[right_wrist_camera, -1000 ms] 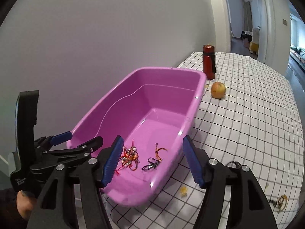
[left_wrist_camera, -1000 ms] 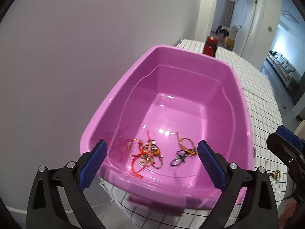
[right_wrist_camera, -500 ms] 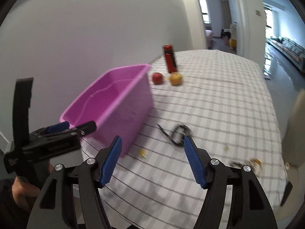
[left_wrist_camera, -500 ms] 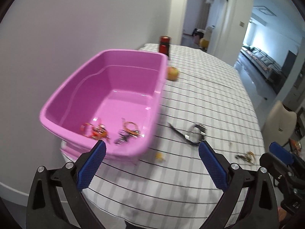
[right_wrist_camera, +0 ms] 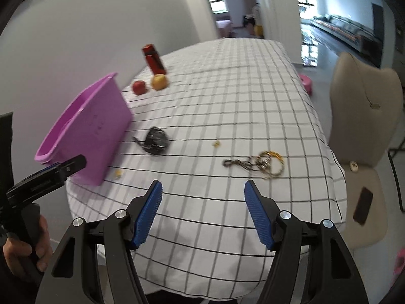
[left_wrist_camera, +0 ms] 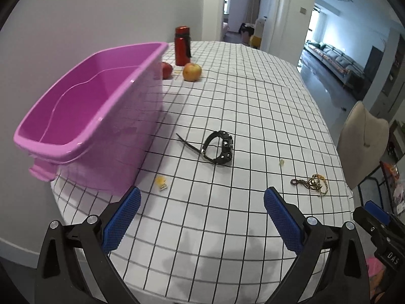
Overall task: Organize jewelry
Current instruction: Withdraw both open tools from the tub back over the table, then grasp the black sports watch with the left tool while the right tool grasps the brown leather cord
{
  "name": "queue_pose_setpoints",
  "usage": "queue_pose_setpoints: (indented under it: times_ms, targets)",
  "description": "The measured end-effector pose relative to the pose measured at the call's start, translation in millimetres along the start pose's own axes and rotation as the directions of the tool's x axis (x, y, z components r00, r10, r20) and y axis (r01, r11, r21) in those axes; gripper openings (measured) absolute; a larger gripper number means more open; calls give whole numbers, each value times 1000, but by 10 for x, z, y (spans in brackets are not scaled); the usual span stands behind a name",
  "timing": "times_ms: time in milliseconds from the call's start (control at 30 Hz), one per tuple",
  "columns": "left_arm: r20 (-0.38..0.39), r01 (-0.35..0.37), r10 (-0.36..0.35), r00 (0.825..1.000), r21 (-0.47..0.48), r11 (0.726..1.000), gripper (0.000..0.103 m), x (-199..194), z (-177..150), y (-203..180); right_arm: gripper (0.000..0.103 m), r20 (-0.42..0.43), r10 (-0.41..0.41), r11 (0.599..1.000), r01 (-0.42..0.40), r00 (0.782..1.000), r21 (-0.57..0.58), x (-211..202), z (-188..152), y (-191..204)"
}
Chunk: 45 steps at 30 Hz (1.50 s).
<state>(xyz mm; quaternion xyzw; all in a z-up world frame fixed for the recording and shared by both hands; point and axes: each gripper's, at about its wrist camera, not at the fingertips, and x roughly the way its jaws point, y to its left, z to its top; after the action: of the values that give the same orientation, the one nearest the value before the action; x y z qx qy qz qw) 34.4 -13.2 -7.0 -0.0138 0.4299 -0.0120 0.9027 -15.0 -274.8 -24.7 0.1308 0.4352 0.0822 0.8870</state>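
Jewelry left on the checked cloth, all placed off the pink tub (left_wrist_camera: 83, 106). Left wrist view: black watch (left_wrist_camera: 219, 147) lies near the tub's side wall, gold-and-cord bracelet tangle (left_wrist_camera: 310, 183) well apart from it toward the cloth's edge, small yellow bit (left_wrist_camera: 160, 181) just beside the tub's near corner. My left gripper (left_wrist_camera: 201, 214) is spread wide, nothing in it. Right wrist view: blurred, but the tangle (right_wrist_camera: 255, 163) sits ahead of my right gripper (right_wrist_camera: 202, 211), jaws apart and empty. I'd take the tangle with the right: come down steep, straddle the densest knot, avoid pinching cloth.
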Motion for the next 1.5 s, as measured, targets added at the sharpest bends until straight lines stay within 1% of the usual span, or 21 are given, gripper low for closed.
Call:
queue_pose_setpoints:
  times_ms: [133, 167, 267, 333, 400, 533, 667, 767, 867, 1000, 1133, 1233, 1367, 1500]
  targets:
    - [-5, 34, -34, 999, 44, 998, 96, 305, 19, -91, 65, 5, -55, 998, 55, 998, 41, 159, 28, -131]
    - [-15, 41, -40, 999, 53, 998, 96, 397, 30, -114, 65, -1, -82, 995, 82, 997, 55, 225, 38, -168]
    - [-29, 54, -52, 998, 73, 996, 96, 631, 64, -176, 65, -18, -106, 990, 107, 994, 86, 371, 44, -252]
    - [-14, 52, -51, 999, 79, 996, 96, 747, 106, -187, 65, -31, -146, 985, 148, 989, 90, 493, 53, -277]
    - [12, 62, -63, 998, 84, 995, 96, 857, 155, -185, 65, -30, -162, 981, 165, 986, 105, 583, 64, -303]
    - [47, 52, -57, 997, 106, 993, 96, 1088, 235, -177, 65, -11, -195, 973, 195, 981, 124, 770, 91, -358]
    - [78, 40, -48, 996, 93, 995, 96, 1285, 247, -180, 65, -14, -205, 970, 205, 979, 130, 1035, 108, -436]
    - [79, 45, -51, 996, 74, 996, 96, 1431, 217, -194, 65, -7, -234, 964, 233, 972, 131, 1185, 101, -516]
    - [93, 44, -50, 994, 67, 997, 96, 1496, 187, -205, 65, -3, -225, 965, 224, 974, 135, 1328, 76, -589]
    - [126, 53, -60, 990, 59, 997, 96, 1543, 167, -191, 65, 7, -227, 968, 225, 974, 107, 1472, 68, -616]
    - [147, 46, -55, 988, 58, 997, 96, 1608, 178, -184, 65, 18, -233, 970, 231, 972, 77, 1578, 88, -601]
    - [136, 48, -56, 989, 63, 997, 96, 1676, 192, -198, 65, 9, -227, 972, 226, 974, 71, 1645, 112, -607]
    - [134, 49, -59, 989, 80, 996, 96, 1724, 197, -228, 66, -6, -237, 969, 237, 971, 68, 1714, 109, -626]
    - [122, 49, -60, 991, 95, 994, 96, 1777, 192, -249, 68, -5, -254, 966, 254, 967, 39, 1743, 117, -583]
